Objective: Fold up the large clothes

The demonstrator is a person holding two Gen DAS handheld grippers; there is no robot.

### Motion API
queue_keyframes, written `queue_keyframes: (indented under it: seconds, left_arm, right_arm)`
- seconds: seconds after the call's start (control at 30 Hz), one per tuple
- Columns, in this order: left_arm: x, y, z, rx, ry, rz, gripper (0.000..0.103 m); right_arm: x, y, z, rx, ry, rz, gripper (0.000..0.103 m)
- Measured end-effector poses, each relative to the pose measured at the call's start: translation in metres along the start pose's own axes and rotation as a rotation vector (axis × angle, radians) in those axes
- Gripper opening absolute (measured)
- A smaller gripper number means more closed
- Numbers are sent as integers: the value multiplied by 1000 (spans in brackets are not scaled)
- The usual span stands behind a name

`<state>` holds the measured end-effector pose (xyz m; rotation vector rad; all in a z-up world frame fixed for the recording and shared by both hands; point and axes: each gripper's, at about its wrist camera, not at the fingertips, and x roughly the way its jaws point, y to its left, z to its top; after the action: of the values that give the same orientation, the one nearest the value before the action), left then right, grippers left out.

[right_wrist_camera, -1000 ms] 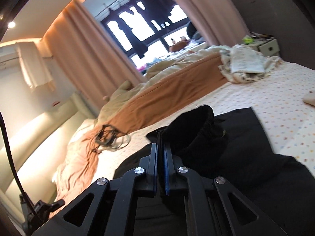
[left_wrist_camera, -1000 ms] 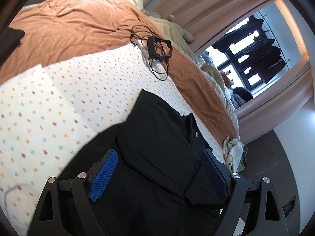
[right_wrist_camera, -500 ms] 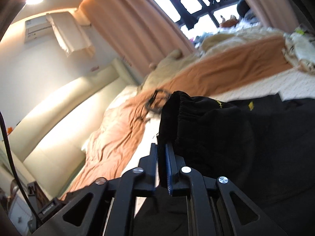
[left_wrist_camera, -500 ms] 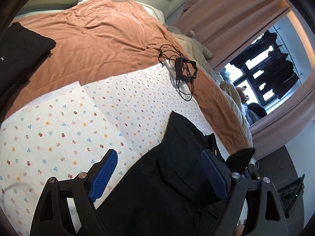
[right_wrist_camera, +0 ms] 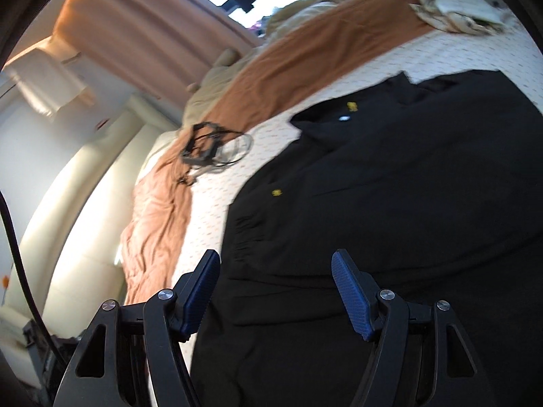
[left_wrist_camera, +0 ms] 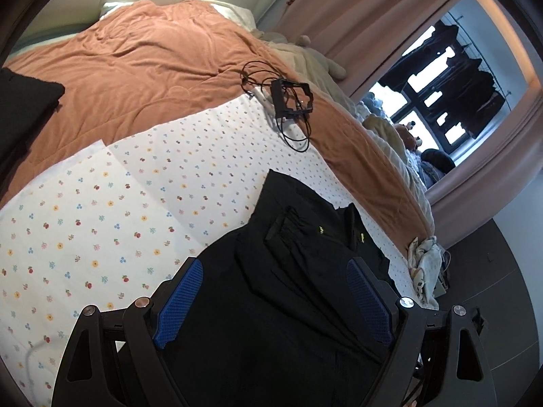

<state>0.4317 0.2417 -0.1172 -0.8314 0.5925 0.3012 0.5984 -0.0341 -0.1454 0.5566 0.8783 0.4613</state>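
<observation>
Now the right gripper (right_wrist_camera: 275,288), shut on a bunched cuff a second ago, is opening with nothing pinched. That fold lies across the black garment (right_wrist_camera: 390,186) near the bed's (left_wrist_camera: 101,203) foot edge; the left gripper (left_wrist_camera: 275,302) hovers spread, empty.

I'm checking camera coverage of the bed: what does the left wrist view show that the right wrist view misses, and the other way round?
Only the left wrist view shows a second dark folded garment at the left edge, lying on the rust-orange blanket.

Only the right wrist view shows the cream padded headboard at length and a white wall unit.

Both show the black garment with small yellow marks on the white dotted sheet, the tangle of black cables with a frame, and the window with hanging clothes.
</observation>
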Motion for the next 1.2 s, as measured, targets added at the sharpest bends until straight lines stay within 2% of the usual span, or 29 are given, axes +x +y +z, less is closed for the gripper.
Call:
queue_keyframes:
  seconds: [0.17, 0.33, 0.43, 0.67, 0.83, 0.97, 1.2]
  left_arm:
    - [-6, -24, -9, 91, 2, 21, 87]
    - [0, -35, -17, 161, 9, 36, 87]
    - [9, -41, -21, 219, 33, 50, 87]
    - [29, -53, -26, 328, 61, 60, 87]
    - [41, -62, -26, 353, 68, 50, 87]
    - [49, -74, -14, 359, 56, 46, 87]
    - [97, -106, -5, 477, 95, 83, 78]
  right_arm:
    - [-38, -13, 12, -10, -20, -42, 69]
    - [-72, -43, 18, 49, -54, -62, 69]
    - [-87, -65, 19, 66, -60, -110, 69]
    - [-119, -129, 28, 128, -87, -161, 69]
    - [-124, -182, 41, 248, -85, -135, 69]
    - [-123, -225, 44, 385, -79, -101, 68]
    - [-99, -256, 41, 501, -42, -62, 65]
